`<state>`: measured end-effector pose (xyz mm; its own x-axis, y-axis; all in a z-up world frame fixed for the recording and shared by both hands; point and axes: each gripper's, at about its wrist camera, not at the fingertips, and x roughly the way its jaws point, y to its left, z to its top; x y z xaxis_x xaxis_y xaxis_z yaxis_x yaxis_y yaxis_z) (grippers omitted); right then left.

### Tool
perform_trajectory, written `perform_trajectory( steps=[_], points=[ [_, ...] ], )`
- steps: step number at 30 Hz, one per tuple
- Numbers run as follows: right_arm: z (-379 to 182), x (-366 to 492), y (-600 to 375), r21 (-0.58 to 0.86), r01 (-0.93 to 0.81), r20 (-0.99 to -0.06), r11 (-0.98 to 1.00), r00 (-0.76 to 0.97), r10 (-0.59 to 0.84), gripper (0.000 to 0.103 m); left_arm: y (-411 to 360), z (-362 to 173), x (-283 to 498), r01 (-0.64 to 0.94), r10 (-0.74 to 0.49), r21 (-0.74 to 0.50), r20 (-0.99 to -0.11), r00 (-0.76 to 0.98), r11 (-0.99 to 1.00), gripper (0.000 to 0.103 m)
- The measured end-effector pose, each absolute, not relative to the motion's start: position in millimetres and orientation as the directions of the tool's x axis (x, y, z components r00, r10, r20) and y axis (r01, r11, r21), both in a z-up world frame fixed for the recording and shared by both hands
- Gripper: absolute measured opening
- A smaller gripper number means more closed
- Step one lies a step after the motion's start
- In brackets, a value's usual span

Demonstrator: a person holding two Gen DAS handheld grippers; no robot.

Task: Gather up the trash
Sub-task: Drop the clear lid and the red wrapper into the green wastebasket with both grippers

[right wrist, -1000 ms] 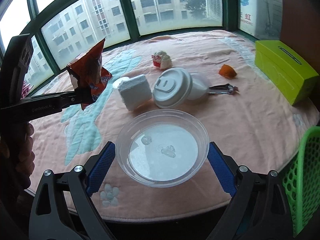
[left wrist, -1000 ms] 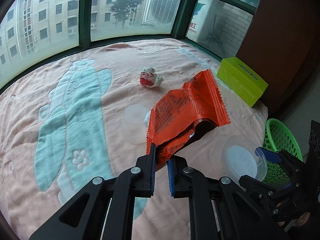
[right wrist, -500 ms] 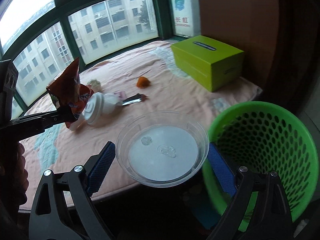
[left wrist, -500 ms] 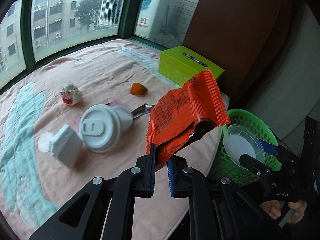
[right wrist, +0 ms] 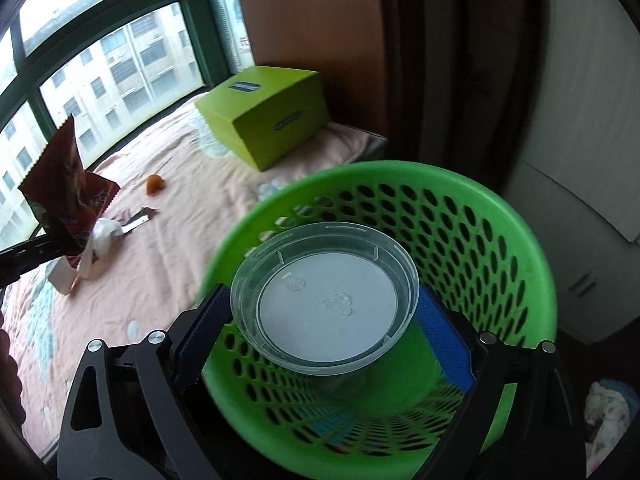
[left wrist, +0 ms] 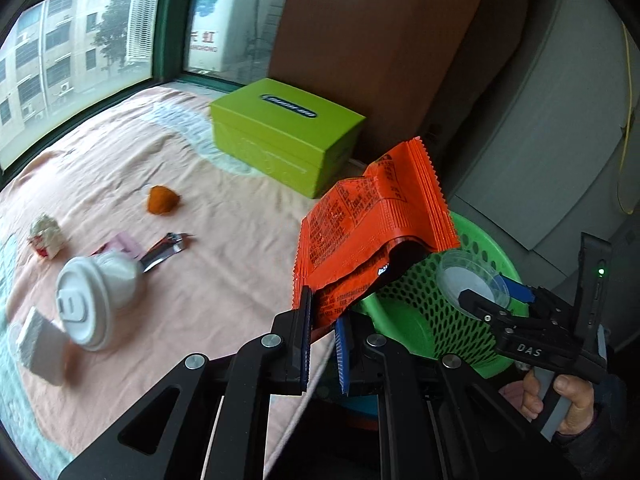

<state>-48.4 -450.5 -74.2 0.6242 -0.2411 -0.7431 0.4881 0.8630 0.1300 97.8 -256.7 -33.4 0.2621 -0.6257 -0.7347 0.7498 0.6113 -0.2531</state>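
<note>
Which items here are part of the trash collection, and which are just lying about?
Part of the job: orange wrapper in the left gripper; clear plastic lid in the right gripper; green basket; white cup; orange peel.

Lying about: green box; pink blanket.

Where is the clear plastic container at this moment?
In the right wrist view the clear plastic container sits centre frame, gripped between the right gripper fingers, directly above the open green basket.

A clear round plastic tub [right wrist: 325, 296] hangs over the green mesh basket [right wrist: 500, 240]; an orange crinkled wrapper [left wrist: 372, 232] stands upright
</note>
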Motion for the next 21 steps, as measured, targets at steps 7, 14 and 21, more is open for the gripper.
perform_trajectory(
  steps=[7,14,21],
  points=[
    [-82,-54,-462,0.139,0.501,-0.749,0.854,0.617,-0.240,0.093,-290,-35,91,0.772,-0.631,-0.263,-0.744,0.219,0.578,0.010],
    [-74,-66,-467,0.155,0.514,-0.730,0.843,0.635,-0.253,0.094,-315,-40,83,0.785,-0.632,-0.277,-0.754,0.179,0.554,0.010],
    [-62,-84,-471,0.159,0.540,-0.706,0.827,0.647,-0.287,0.094,-342,-52,75,0.796,-0.623,-0.300,-0.773,0.121,0.526,0.011]
  ],
)
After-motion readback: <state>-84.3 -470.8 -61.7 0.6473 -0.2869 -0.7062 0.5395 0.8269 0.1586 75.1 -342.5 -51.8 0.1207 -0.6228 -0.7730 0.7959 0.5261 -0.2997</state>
